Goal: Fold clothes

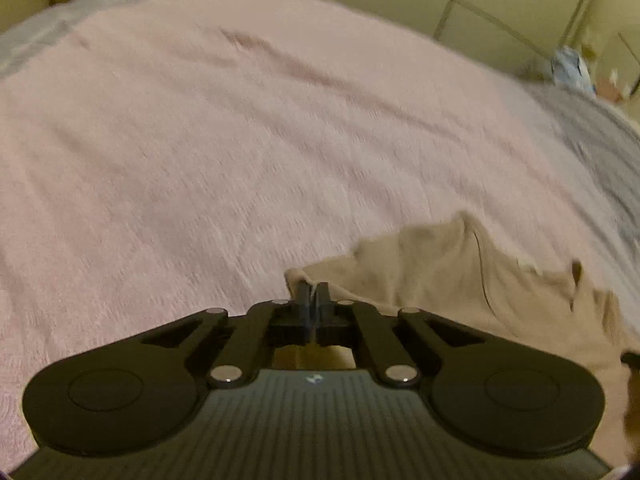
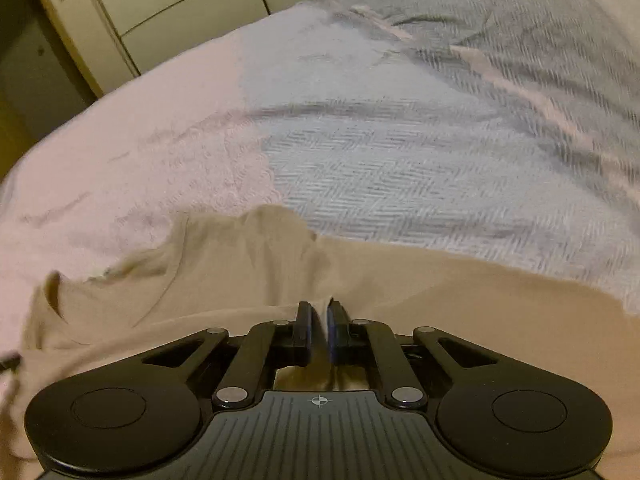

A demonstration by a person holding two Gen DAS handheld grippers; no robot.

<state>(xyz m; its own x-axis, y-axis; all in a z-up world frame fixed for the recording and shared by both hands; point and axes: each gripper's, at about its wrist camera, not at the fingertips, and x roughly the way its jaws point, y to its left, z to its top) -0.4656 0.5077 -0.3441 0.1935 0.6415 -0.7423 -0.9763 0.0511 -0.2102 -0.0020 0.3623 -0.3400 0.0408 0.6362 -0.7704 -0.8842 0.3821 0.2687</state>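
Observation:
A beige garment (image 1: 460, 280) lies on the bed, spreading to the right of my left gripper (image 1: 313, 289). The left gripper is shut on a corner of the garment's edge and holds it just above the pink cover. In the right wrist view the same beige garment (image 2: 248, 268) fills the lower part of the frame. My right gripper (image 2: 320, 312) is shut on a raised fold of the garment's edge. The cloth hangs rumpled between the two grippers. Both views are blurred by motion.
The bed has a pink textured cover (image 1: 200, 140) and a grey woven blanket (image 2: 420, 160) beside it. Pale wardrobe doors (image 2: 180, 4) stand behind the bed. A small blue and white item (image 1: 570, 66) sits at the far right.

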